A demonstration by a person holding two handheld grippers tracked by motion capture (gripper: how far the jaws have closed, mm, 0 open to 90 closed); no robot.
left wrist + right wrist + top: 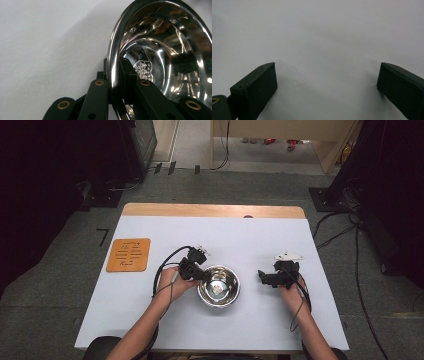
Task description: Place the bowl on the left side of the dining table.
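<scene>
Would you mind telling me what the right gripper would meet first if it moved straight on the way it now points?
Probably the steel bowl: the right gripper, jaws open, points left across the white table cover toward it.

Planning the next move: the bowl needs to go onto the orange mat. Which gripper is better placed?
Left. The left gripper already clamps the bowl rim and is nearer the orange mat; the right gripper sits open, apart.

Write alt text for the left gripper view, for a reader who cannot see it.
The left gripper clamps the rim of a shiny steel bowl, one black finger outside the wall and one inside. The bowl's mirrored interior spreads across the right side of the picture, with a small embossed mark on its base. A plain white table surface lies to the left.
</scene>
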